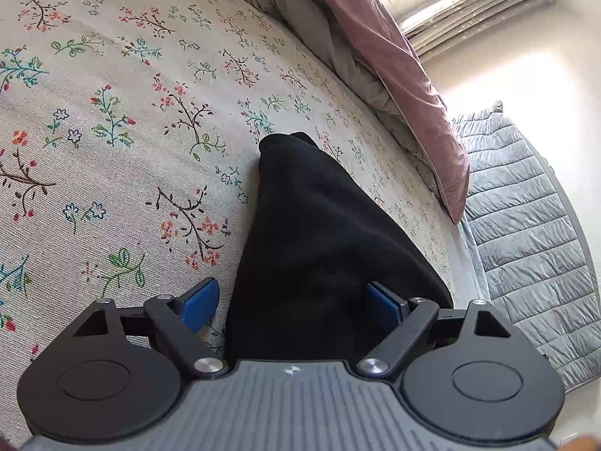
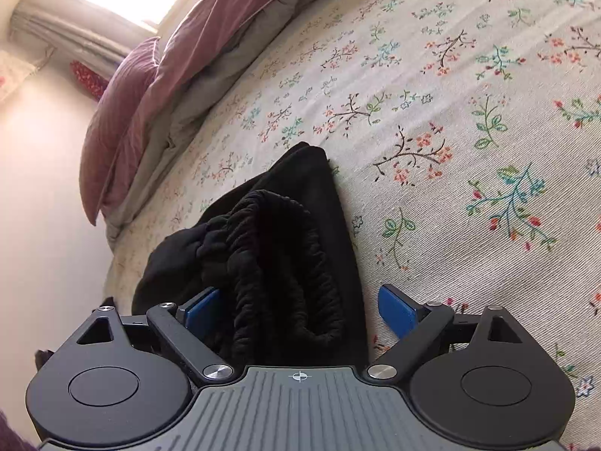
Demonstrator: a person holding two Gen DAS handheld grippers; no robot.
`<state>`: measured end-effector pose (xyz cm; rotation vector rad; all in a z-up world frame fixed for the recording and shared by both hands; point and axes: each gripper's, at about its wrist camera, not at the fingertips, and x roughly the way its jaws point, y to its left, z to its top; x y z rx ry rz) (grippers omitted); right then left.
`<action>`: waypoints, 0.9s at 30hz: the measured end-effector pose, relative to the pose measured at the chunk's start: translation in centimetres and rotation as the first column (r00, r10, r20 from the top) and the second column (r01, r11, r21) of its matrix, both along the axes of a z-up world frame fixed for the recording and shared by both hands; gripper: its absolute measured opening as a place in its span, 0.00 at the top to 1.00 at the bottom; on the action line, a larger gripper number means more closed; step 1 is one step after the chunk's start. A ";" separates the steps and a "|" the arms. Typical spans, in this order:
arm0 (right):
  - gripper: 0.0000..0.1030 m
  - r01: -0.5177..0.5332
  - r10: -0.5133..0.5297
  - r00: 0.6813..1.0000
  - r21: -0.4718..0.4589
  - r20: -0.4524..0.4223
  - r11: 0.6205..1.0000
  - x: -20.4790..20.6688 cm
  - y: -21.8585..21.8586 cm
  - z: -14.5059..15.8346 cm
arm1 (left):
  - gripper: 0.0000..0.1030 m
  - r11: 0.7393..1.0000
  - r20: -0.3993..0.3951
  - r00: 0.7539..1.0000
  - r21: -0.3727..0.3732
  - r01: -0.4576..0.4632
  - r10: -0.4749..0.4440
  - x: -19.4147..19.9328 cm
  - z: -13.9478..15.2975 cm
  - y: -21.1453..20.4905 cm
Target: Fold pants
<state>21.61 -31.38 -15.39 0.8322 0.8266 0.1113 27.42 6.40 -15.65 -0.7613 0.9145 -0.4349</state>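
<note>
Black pants (image 1: 319, 233) lie on the floral bedspread (image 1: 131, 131), stretching away from me. In the right wrist view the pants (image 2: 300, 195) show their gathered elastic waistband (image 2: 278, 248) bunched at the near end. My left gripper (image 1: 293, 300) is open, its blue pads either side of the near pants edge, the fabric between them. My right gripper (image 2: 300, 304) is open, its blue pads spread around the waistband. Neither pad pair is closed on the cloth.
A mauve pillow (image 1: 398, 75) and a grey duvet (image 1: 300, 18) lie along the far side of the bed. A grey quilted cover (image 1: 526, 225) lies beyond the bed's edge. A window with curtains (image 1: 469, 0) is behind. The bedspread also shows in the right wrist view (image 2: 469, 131).
</note>
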 end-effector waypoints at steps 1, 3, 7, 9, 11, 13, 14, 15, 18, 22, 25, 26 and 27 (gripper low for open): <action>0.11 -0.004 0.004 1.000 0.016 0.004 1.000 0.0 0.0 -0.1 | 0.09 1.000 -0.002 1.000 -0.012 -0.002 0.002 0.1 0.0 -0.1; 0.10 -0.018 0.018 1.000 0.025 0.010 1.000 0.3 0.4 -0.2 | 0.09 0.999 -0.001 1.000 -0.034 0.007 -0.007 0.1 -0.1 -0.3; 0.10 -0.025 0.025 0.999 0.004 0.026 1.000 0.6 1.0 -0.3 | 0.09 0.999 0.028 0.998 -0.008 0.049 -0.048 0.0 -0.2 -1.6; 0.10 -0.024 0.024 0.999 0.002 0.032 1.000 0.7 1.1 -0.3 | 0.23 0.995 0.068 0.996 0.088 0.057 -0.063 -0.3 0.2 -2.8; 0.11 -0.024 0.025 0.999 -0.019 0.040 1.000 0.8 1.5 -0.3 | 0.36 0.979 0.104 0.991 0.194 0.057 -0.078 -0.6 0.6 -4.1; 0.19 -0.019 0.021 0.999 -0.057 0.047 0.998 0.8 2.1 -0.2 | 0.51 0.970 0.134 0.987 0.237 0.053 -0.087 -0.9 1.1 -4.6; 0.30 -0.020 0.024 0.999 -0.071 0.049 0.997 0.8 2.4 -0.1 | 0.56 0.971 0.141 0.986 0.235 0.052 -0.087 -1.0 1.4 -4.6; 0.43 -0.019 0.023 0.998 -0.081 0.050 0.997 0.7 2.8 -0.1 | 0.58 0.970 0.151 0.985 0.239 0.048 -0.086 -1.1 1.8 -4.6; 0.57 -0.012 0.021 0.998 -0.127 0.065 0.992 0.6 3.6 0.9 | 0.60 0.961 0.230 0.969 0.275 0.024 -0.090 -1.7 3.3 -5.0; 0.63 0.006 0.015 0.994 -0.191 0.108 0.982 0.4 4.6 3.1 | 0.60 0.974 0.332 0.942 0.224 -0.030 -0.048 -1.4 5.6 -3.2; 0.63 -0.010 0.051 0.981 -0.216 0.186 0.976 1.4 5.2 5.5 | 0.60 0.976 0.383 0.924 0.203 -0.076 -0.007 -0.4 7.3 -1.4; 0.63 -0.019 0.066 0.975 -0.213 0.211 0.977 2.1 5.4 6.3 | 0.60 0.975 0.387 0.922 0.204 -0.088 0.002 0.0 7.5 -0.7; 0.64 -0.033 0.085 0.968 -0.218 0.236 0.975 2.9 5.7 7.0 | 0.60 0.973 0.382 0.924 0.208 -0.101 0.014 0.4 7.4 -0.1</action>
